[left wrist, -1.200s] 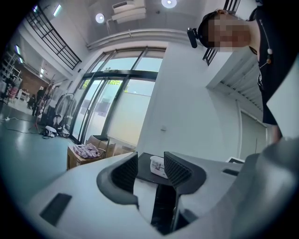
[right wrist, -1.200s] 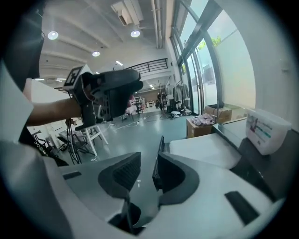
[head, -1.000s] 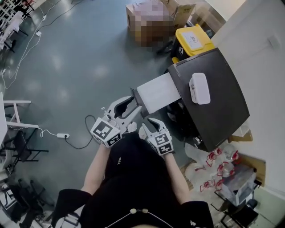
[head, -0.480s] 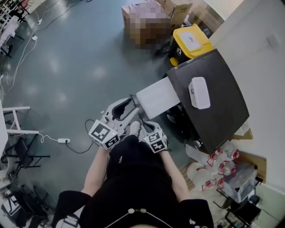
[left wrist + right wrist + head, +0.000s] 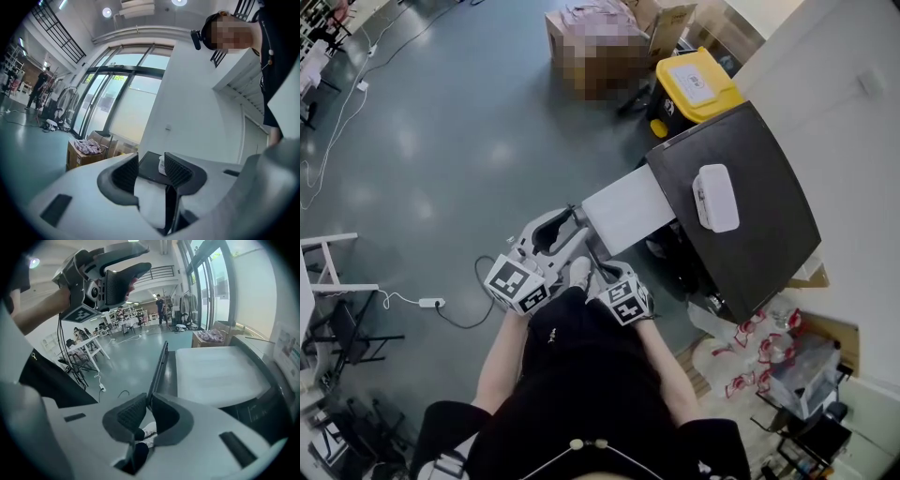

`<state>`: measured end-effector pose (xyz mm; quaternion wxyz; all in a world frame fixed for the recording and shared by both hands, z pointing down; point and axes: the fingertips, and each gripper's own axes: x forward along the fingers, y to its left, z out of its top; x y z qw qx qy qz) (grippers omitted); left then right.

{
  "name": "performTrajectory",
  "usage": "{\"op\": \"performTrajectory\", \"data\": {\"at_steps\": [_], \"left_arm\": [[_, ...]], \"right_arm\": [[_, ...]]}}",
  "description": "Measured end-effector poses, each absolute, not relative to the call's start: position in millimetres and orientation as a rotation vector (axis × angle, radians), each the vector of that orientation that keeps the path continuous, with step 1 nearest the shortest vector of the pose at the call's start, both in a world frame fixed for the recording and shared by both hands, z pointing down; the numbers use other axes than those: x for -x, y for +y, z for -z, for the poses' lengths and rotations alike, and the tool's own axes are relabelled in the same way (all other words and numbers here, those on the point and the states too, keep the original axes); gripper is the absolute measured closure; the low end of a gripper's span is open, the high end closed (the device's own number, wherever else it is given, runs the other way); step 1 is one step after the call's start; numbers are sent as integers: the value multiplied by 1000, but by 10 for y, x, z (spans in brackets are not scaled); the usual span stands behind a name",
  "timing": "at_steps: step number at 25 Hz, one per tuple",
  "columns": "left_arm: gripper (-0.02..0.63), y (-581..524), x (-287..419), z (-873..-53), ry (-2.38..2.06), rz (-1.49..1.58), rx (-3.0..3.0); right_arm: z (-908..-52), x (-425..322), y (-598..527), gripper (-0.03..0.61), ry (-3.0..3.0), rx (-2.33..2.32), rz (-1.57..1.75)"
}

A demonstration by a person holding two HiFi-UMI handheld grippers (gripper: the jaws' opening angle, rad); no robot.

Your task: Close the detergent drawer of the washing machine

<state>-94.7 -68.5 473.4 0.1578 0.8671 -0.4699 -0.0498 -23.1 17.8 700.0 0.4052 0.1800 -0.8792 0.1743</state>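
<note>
Where the detergent drawer (image 5: 628, 211) juts, grey floor (image 5: 469, 141) shines.

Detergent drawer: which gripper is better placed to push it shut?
Right. The right gripper has its jaws closing around the edge of the front panel of the pulled-out detergent drawer. The left gripper is open and empty, held higher and clear of the drawer.
</note>
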Motion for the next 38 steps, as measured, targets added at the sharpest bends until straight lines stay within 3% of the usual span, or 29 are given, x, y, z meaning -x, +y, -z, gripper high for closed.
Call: {"op": "performTrajectory", "data": {"at_steps": [16,25,30,38], "left_arm": [[453,-808,805,-4958,-1275,54,-2498],[450,-634,790,-6016,-1159,-174,-2251],[413,-600,812,-6544,-1137,-195,-2072],[411,-711,757,-6713,-1100,-189,-1978]], "right_arm": [[-6783,67,137,538,-2222,-504,-501],[-6676,61,101,538,-2257,-522,-543],[-6657,78,65,540,-2268,-540,-583],[-6641,63,78,540,-2269,-538,-597]]}}
